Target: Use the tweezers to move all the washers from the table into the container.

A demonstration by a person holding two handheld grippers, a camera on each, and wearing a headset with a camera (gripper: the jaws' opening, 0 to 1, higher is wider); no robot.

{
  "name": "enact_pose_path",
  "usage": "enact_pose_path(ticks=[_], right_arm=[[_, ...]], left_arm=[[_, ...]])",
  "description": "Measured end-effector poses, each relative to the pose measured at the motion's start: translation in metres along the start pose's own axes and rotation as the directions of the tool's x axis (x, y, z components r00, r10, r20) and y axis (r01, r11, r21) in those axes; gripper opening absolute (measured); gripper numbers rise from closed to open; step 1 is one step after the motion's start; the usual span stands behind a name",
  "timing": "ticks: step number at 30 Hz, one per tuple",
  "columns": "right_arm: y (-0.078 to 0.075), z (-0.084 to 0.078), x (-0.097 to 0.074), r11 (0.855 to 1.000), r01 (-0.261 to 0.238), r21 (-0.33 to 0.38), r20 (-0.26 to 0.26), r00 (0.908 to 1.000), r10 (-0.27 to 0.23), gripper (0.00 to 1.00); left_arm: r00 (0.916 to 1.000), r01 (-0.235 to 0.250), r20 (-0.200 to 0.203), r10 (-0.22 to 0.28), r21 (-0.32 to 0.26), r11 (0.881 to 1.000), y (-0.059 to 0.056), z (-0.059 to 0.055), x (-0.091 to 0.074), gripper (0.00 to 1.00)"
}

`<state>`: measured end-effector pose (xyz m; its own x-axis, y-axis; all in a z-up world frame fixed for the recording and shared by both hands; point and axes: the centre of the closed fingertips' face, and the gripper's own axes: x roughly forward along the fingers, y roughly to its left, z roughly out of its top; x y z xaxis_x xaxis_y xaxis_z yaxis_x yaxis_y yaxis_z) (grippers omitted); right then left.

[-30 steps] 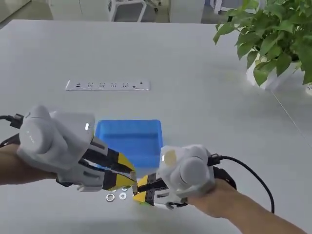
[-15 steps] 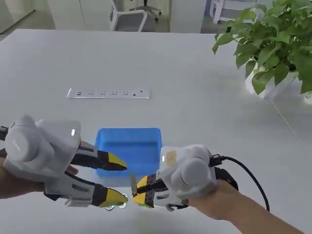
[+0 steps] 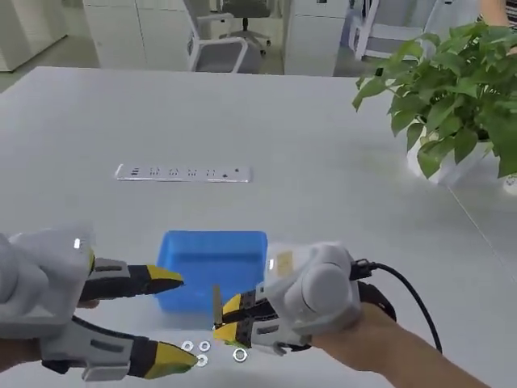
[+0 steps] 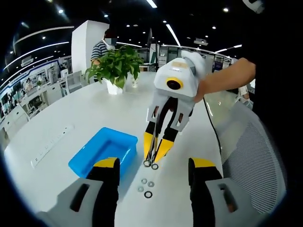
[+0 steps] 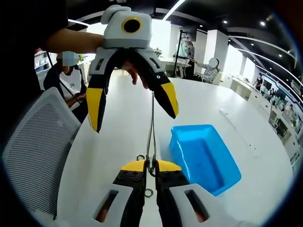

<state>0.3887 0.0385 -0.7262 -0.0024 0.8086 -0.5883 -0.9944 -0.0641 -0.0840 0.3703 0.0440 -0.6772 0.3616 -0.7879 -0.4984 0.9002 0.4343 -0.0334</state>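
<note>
Right hand-held gripper [image 5: 151, 166] clamps tweezers [image 5: 151, 127]; left hand-held gripper [image 4: 155, 163] gapes wide, holding nothing

Thin silvery metal tweezers [image 4: 151, 150]: pinched between the jaws of the right gripper [image 5: 150, 165], arms almost together, sticking out past the jaw tips.

Small silver ring washers [image 3: 240, 354]: several, flat on the white tabletop [image 3: 323, 162], in a loose cluster just beside the container's near wall.

Blue rectangular plastic container [image 3: 212, 237]: upright, open-topped.

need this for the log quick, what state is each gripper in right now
Left gripper: open, holding nothing.
Right gripper: shut on the tweezers.
</note>
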Motion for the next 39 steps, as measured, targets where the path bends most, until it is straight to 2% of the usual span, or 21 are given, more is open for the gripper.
enact_pose_path(ticks=[7, 13, 22, 28, 30, 33, 39], right_arm=[[-0.01, 0.009, -0.004, 1.0, 0.015, -0.008, 0.017, 0.9997, -0.015, 0.07], [-0.019, 0.015, -0.006, 0.999, 0.023, -0.022, 0.027, 0.9994, -0.022, 0.07], [-0.038, 0.023, -0.007, 0.999, 0.036, -0.032, 0.05, 0.9982, -0.035, 0.07], [-0.05, 0.022, -0.003, 0.999, 0.036, -0.036, 0.058, 0.9978, -0.033, 0.07], [-0.054, 0.023, -0.003, 0.999, 0.031, -0.023, 0.084, 0.996, -0.029, 0.07], [-0.061, 0.021, -0.003, 0.999, 0.035, -0.008, 0.098, 0.9946, -0.034, 0.07], [-0.074, 0.016, -0.001, 0.999, 0.05, 0.001, 0.105, 0.9932, -0.05, 0.07]], left_arm=[[0.9977, -0.061, 0.027, 0.062, -0.04, 0.997, 0.005, -0.002, -0.008, 0.77], [0.9949, -0.097, 0.02, 0.098, -0.062, 0.993, 0.008, -0.009, -0.014, 0.82], [0.9883, -0.147, 0.03, 0.149, -0.071, 0.987, 0.016, -0.012, -0.023, 0.92], [0.9868, -0.157, 0.028, 0.16, -0.076, 0.985, 0.019, -0.015, -0.025, 0.99], [0.9866, -0.159, 0.024, 0.161, -0.078, 0.984, 0.02, -0.017, -0.025, 0.99], [0.9859, -0.163, 0.024, 0.166, -0.083, 0.983, 0.021, -0.018, -0.026, 0.99], [0.9861, -0.163, 0.02, 0.165, -0.082, 0.983, 0.023, -0.02, -0.025, 0.99]])
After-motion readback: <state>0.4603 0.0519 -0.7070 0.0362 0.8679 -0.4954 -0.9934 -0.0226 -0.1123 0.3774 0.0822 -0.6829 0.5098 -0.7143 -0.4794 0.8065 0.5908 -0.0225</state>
